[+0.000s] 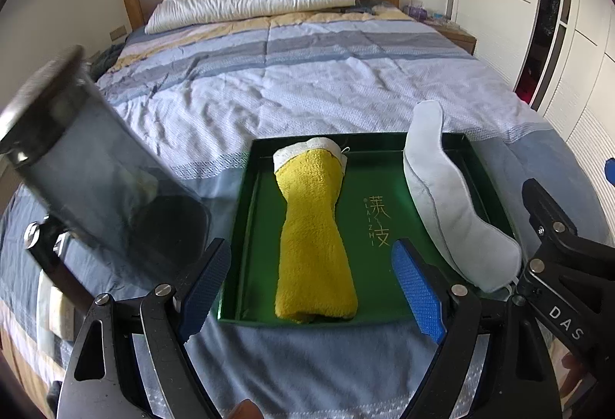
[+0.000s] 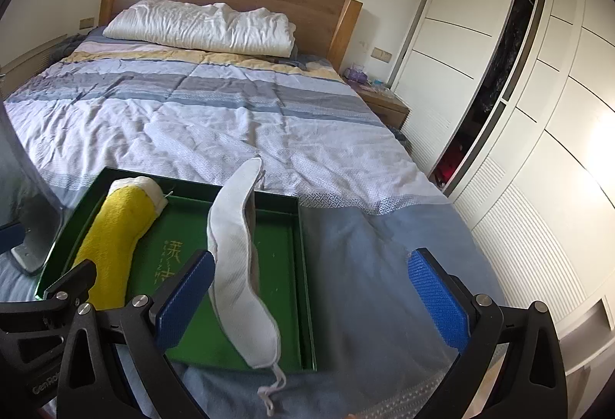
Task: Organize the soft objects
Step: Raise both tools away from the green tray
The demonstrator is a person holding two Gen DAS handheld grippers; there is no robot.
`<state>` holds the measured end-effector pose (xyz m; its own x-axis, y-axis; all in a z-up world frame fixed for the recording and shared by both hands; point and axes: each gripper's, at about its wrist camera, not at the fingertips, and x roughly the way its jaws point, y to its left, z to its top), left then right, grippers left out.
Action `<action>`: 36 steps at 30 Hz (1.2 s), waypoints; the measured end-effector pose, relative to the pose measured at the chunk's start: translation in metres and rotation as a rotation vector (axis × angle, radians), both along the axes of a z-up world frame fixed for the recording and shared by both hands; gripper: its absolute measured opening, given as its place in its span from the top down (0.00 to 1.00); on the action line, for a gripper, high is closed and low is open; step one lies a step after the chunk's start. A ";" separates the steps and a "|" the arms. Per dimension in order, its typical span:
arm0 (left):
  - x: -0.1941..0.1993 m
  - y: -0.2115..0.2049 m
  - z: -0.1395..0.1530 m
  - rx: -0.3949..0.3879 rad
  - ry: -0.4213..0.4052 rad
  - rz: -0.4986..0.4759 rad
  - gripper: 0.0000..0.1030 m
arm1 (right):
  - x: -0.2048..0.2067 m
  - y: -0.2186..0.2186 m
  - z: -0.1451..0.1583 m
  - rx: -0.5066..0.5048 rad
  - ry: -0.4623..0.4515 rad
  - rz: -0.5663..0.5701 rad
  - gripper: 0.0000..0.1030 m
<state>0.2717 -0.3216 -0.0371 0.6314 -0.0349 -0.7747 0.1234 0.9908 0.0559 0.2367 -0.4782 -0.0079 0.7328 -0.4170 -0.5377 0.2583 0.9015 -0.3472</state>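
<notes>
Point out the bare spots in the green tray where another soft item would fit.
In the green tray, one free strip runs down the middle, over the gold lettering, between the yellow towel roll and the grey eye mask. A narrower strip lies between the towel and the tray's left wall. The right side is crowded: the mask leans along that wall.

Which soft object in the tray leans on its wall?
The pale grey eye mask: it leans on the green tray's right wall, whereas the yellow towel lies flat.
</notes>
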 end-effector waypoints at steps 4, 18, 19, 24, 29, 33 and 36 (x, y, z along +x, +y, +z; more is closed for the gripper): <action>-0.020 0.006 0.010 -0.014 -0.025 -0.010 0.21 | -0.019 0.008 0.005 -0.003 -0.004 0.011 0.00; -0.067 0.036 0.047 -0.077 -0.081 -0.019 0.21 | -0.077 0.044 0.032 -0.035 -0.027 0.029 0.00; -0.070 0.039 0.049 -0.081 -0.082 -0.018 0.21 | -0.081 0.047 0.032 -0.035 -0.029 0.029 0.00; -0.088 0.059 0.056 -0.098 -0.074 -0.008 0.21 | -0.100 0.064 0.041 -0.038 -0.034 0.039 0.00; -0.107 0.095 0.063 -0.136 -0.049 0.015 0.21 | -0.123 0.086 0.049 -0.030 -0.040 0.063 0.00; -0.121 0.132 0.071 -0.183 -0.027 0.035 0.21 | -0.146 0.110 0.053 -0.022 -0.040 0.104 0.00; -0.134 0.166 0.081 -0.187 -0.045 0.058 0.21 | -0.163 0.128 0.056 -0.001 -0.043 0.135 0.00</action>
<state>0.1377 -0.1561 0.0442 0.6707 -0.1382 -0.7287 0.0670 0.9898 -0.1260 0.0740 -0.3501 0.0480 0.8047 -0.3136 -0.5041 0.1494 0.9288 -0.3392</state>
